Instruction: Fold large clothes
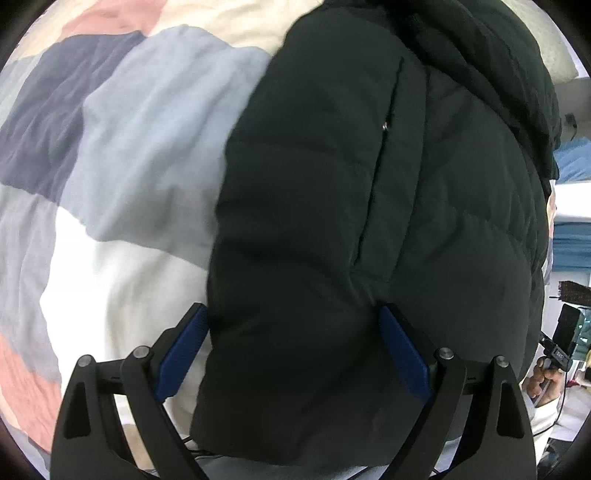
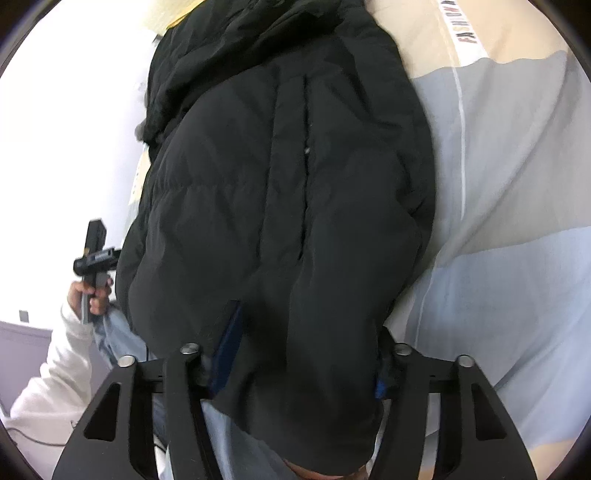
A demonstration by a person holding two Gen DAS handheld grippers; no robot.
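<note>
A black puffer jacket point(image 1: 369, 206) lies on a bed and fills most of both views; it also shows in the right wrist view point(image 2: 288, 206). My left gripper point(image 1: 295, 314) is open, its blue-padded fingers point(image 1: 184, 350) spread wide on either side of the jacket's near end. My right gripper point(image 2: 306, 332) is also open, straddling the jacket's near end; its blue pads point(image 2: 227, 347) are partly hidden by the fabric. The jacket's front zip line point(image 2: 304, 166) runs away from me toward the bunched hood end point(image 2: 258, 33).
The bed cover is a patchwork of light blue point(image 1: 147, 129), navy, white, grey and pink panels point(image 1: 18, 387). A person's hand holding the other gripper's handle point(image 2: 92, 266) shows at left, with a white sleeve. Blue shelving point(image 1: 572, 240) sits at the far right.
</note>
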